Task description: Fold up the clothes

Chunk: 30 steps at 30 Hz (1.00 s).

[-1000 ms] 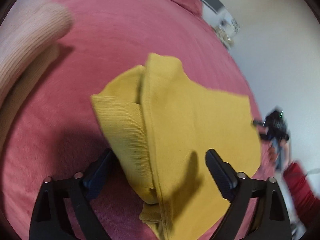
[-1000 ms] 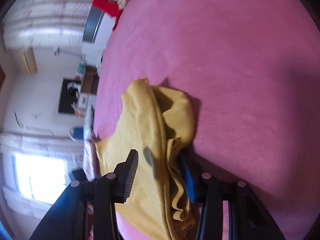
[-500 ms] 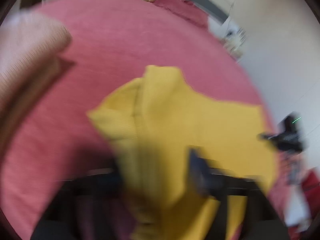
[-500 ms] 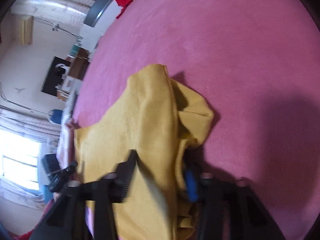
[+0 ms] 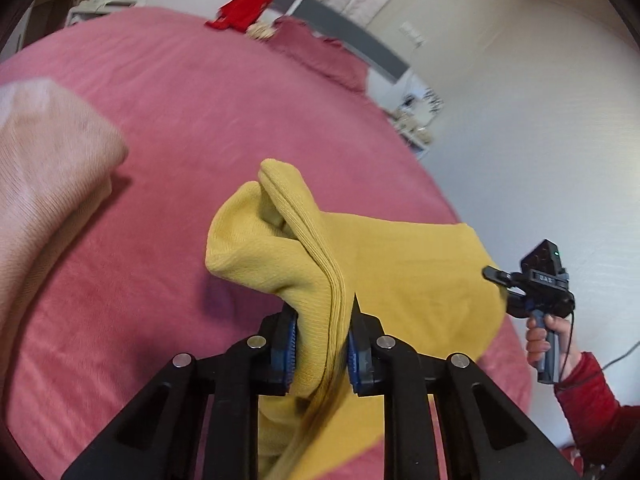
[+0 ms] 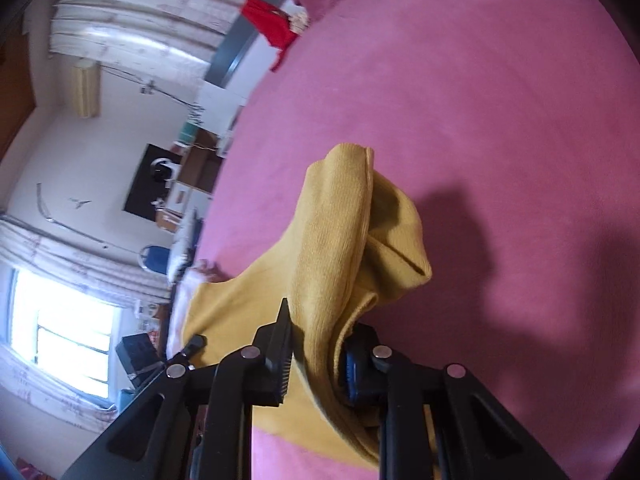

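A mustard-yellow knit garment [image 5: 392, 276] lies partly lifted over the pink bedspread [image 5: 208, 112]. My left gripper [image 5: 322, 344] is shut on a bunched ribbed edge of it, which rises ahead of the jaws. My right gripper [image 6: 316, 354] is shut on another bunched edge of the same garment [image 6: 336, 240]. In the left wrist view the right gripper [image 5: 536, 292] shows at the garment's far right side, held by a hand in a red sleeve. The cloth between the pads hides the fingertips.
A folded pale pink knit [image 5: 44, 168] lies on the bed at the left. A red cloth [image 5: 248, 4] and a pink pillow [image 5: 320, 56] sit at the head of the bed. The bed's right edge [image 5: 432, 176] meets a white wall. Shelves and a window [image 6: 60, 328] are beyond the bed.
Both grippers were open around the garment's edges; they have closed on it and lifted it, so the cloth now bunches up above the bed.
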Each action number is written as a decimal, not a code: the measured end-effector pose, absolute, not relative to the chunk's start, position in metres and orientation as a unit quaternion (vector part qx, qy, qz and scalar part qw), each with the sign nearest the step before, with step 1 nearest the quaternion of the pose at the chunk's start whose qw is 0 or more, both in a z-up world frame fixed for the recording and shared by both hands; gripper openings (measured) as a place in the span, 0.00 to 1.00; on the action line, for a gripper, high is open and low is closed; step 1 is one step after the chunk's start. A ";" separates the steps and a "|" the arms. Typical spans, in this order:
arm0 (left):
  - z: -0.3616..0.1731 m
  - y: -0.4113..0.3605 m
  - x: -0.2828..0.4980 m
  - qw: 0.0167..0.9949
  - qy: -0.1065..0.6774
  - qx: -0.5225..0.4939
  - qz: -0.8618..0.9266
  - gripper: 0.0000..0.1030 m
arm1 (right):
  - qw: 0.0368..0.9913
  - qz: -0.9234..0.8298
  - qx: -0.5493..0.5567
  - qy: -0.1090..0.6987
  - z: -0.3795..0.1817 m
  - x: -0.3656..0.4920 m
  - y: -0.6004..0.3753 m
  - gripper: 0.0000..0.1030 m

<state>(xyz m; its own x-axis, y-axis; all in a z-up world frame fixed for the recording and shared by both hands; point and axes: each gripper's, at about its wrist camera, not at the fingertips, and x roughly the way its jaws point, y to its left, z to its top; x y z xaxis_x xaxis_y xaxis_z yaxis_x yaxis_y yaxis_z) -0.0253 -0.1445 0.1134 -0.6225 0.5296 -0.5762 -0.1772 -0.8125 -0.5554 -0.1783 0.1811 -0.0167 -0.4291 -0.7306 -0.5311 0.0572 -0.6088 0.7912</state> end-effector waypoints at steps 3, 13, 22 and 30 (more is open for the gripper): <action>0.143 -0.148 -0.007 0.223 -0.236 -0.364 0.873 0.20 | 0.279 -0.767 0.447 -0.367 0.017 -0.156 0.173 0.19; 0.230 -0.179 0.099 0.252 -0.236 -0.299 0.890 0.20 | 0.310 -0.779 0.412 -0.357 0.098 -0.036 0.171 0.19; 0.114 -0.174 0.107 0.159 -0.212 -0.414 0.871 0.20 | 0.181 -0.789 0.492 -0.320 -0.019 0.012 0.190 0.19; 0.093 -0.112 0.115 0.180 -0.194 -0.401 0.877 0.26 | 0.044 -0.850 0.430 -0.301 -0.020 0.020 0.265 0.29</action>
